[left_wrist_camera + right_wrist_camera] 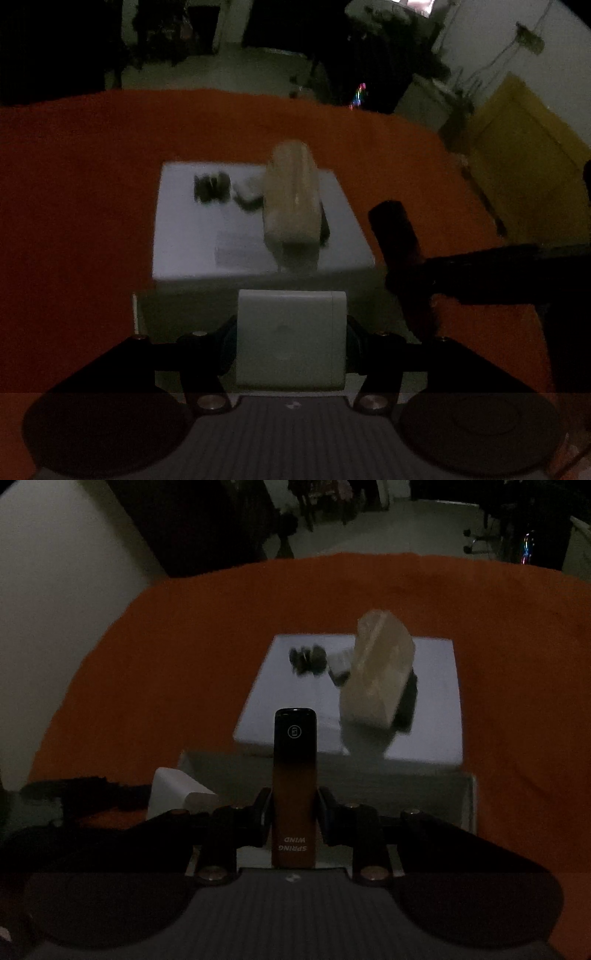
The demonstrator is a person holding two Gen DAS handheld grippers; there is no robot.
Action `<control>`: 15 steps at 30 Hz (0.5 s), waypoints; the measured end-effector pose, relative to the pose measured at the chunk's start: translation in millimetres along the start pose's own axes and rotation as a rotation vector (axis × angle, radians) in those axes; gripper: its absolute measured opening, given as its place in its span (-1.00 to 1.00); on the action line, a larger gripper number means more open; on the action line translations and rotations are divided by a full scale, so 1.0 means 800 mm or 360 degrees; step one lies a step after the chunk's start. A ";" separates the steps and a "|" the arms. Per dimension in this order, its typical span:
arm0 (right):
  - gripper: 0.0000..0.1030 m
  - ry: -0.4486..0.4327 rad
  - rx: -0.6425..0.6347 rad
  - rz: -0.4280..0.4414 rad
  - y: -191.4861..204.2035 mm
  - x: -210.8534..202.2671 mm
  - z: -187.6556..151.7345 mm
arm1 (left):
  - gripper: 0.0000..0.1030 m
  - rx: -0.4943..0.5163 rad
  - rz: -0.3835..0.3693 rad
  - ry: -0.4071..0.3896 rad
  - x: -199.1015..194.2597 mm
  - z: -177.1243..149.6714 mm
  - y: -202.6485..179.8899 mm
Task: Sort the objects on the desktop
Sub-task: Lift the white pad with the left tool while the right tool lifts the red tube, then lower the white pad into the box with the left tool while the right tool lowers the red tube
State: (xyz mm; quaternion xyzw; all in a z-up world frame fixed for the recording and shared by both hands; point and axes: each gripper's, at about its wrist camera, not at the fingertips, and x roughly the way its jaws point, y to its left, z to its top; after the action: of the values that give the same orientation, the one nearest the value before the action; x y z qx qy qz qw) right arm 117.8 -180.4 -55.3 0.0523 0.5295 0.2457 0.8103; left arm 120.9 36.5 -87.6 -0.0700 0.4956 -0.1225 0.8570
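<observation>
Both hands are carrying objects toward the white box [258,236] that sits near the middle of the desk [74,184], which is covered in an orange cloth. The step in hand looks like delivery: bringing each object over the box and setting it down among what is already there.

To do it well, each item should be brought fully past the near wall of the box before it is lowered, and aimed at the bare floor on the box's near-left part. The beige packet [291,195] takes up the right-centre, with a small dark cluster [211,187] and a pale small item [246,194] toward the far edge. The two hands are close together, so one going in before the other would likely avoid a knock. Release should come only once the object rests on the box floor, since the tall one could tip.

The left tongs [291,343] are set at a middling width, pressed on the sides of a white square block [291,339], possibly a charger, held just short of the box's near edge. The right tongs [293,812] are narrow, clamped on a slim upright device [294,775], black at the top and orange below, printed "SPRING WIND". Its top reaches over the box's near wall in the right wrist view.
</observation>
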 end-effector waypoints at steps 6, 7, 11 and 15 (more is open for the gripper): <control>-0.46 0.0141 -0.0017 -0.0010 -0.005 0.018 -0.033 | 0.01 -0.0019 0.0029 0.0101 0.018 -0.025 0.012; -0.46 0.0167 -0.0021 -0.0011 -0.006 0.023 -0.037 | 0.01 -0.0021 0.0034 0.0110 0.021 -0.027 0.013; -0.46 0.0239 -0.0042 -0.0034 -0.011 0.040 -0.053 | 0.01 -0.0007 0.0072 0.0151 0.030 -0.042 0.014; -0.46 0.0304 -0.0014 -0.0056 -0.021 0.057 -0.066 | 0.01 -0.0012 0.0118 0.0214 0.048 -0.056 0.016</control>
State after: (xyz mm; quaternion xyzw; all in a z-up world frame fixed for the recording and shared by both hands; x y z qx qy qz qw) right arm 91.4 -183.5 -122.1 0.0156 0.6041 0.2376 0.7605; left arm 102.1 37.9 -144.6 -0.0466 0.5547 -0.0933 0.8255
